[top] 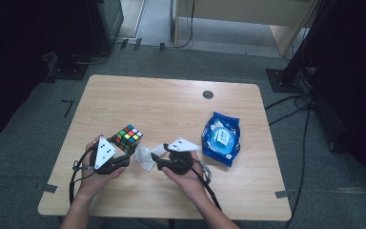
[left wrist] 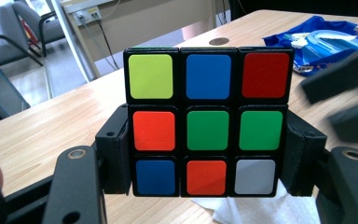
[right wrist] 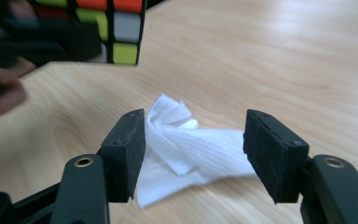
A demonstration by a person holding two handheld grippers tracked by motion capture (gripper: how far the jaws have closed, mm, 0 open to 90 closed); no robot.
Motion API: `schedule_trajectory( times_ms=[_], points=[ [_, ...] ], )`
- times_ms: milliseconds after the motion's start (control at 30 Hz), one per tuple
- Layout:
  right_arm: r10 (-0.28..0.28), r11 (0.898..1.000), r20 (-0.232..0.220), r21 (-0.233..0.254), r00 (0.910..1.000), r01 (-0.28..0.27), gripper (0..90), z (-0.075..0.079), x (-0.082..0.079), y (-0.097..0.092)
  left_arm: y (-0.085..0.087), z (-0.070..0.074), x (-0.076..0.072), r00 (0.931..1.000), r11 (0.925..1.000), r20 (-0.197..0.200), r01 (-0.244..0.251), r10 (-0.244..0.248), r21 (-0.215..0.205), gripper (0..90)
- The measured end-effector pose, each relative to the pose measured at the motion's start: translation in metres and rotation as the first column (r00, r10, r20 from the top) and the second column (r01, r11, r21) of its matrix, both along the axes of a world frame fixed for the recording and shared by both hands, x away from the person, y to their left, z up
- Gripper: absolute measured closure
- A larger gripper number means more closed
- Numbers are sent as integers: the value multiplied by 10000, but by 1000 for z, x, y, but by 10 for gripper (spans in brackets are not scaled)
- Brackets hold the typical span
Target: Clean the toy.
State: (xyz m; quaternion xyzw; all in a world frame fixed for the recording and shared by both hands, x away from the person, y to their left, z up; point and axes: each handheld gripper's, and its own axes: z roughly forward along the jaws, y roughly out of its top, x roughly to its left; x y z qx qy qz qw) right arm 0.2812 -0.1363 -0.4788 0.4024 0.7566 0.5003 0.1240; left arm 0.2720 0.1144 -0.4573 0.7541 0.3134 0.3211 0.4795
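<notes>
A colourful puzzle cube [top: 127,138] [left wrist: 207,121] is held off the table, with my left gripper [top: 124,155] [left wrist: 207,154] shut on its lower rows from both sides. A crumpled white wipe [top: 144,157] [right wrist: 191,144] lies on the wooden table [top: 171,105] just right of the cube. My right gripper [top: 156,161] [right wrist: 193,154] hovers over the wipe, its jaws apart on either side of it without pressing on it. In the right gripper view the cube [right wrist: 116,32] hangs at the top left. The wipe's edge [left wrist: 256,210] shows under the cube in the left gripper view.
A blue pack of wipes [top: 221,138] [left wrist: 326,39] lies to the right of both grippers. A dark round cable hole [top: 208,94] sits near the table's far edge. Stands and cables ring the table on the floor.
</notes>
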Motion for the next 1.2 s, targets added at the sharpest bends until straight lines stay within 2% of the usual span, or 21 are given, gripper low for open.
schedule_trajectory(
  times_ms=[67,100,167,233,267,367,467,567,667,767,800,867,933,1033,1200],
  points=[
    [20,9997,-65,-229,10000,-21,399,-6,7,13,1,0,0,10000,9999,-44,1,-1,-116,340],
    [-56,9987,-122,-514,9999,50,405,-11,11,21,1,0,0,10000,9999,-53,-9,9,-143,340],
    [-323,9967,-273,-747,9991,301,419,-19,15,30,1,1,1,10000,9999,-67,-34,33,-165,340],
    [-606,9933,-487,-1016,9970,554,419,-26,19,36,1,1,1,10000,9997,-93,-16,14,-233,340],
    [-614,9936,-604,-986,9963,553,421,-28,20,37,0,1,1,9999,9997,-129,44,-48,-256,340],
    [-851,9897,-973,-1232,9916,729,478,-36,22,42,-2,0,2,9996,9996,-251,112,-119,-271,340],
    [-987,9788,-934,-1889,9907,797,516,-40,22,45,-3,0,3,9991,9991,-381,184,-198,-381,340],
    [-1068,9657,-645,-2443,9922,880,578,-39,19,47,-3,2,2,9989,9975,-407,201,-229,-670,340],
    [-988,9613,-545,-2634,9936,811,715,-38,17,43,-4,4,1,9991,9968,-386,114,-145,-792,340],
    [-766,9643,-642,-2586,9950,575,848,-38,13,27,-5,3,2,9982,9949,-561,137,-194,-1001,340],
    [-754,9646,-659,-2576,9950,560,862,-37,12,22,-6,3,2,9976,9939,-638,185,-255,-1083,340],
    [-760,9693,-671,-2391,9948,579,879,-35,8,9,-11,0,1,9968,9952,-710,303,-370,-933,340],
    [-685,9744,-499,-2176,9964,561,885,-30,1,-3,-16,-2,1,9956,9956,-786,452,-517,-826,340],
    [-726,9856,-192,-1547,9972,688,887,-14,-11,-26,-25,-5,0,9929,9939,-902,694,-771,-859,340],
    [-1120,9899,547,-811,9922,1162,887,17,-26,-60,-45,-10,-4,9846,9878,-1096,1263,-1360,-909,340]
  ],
)
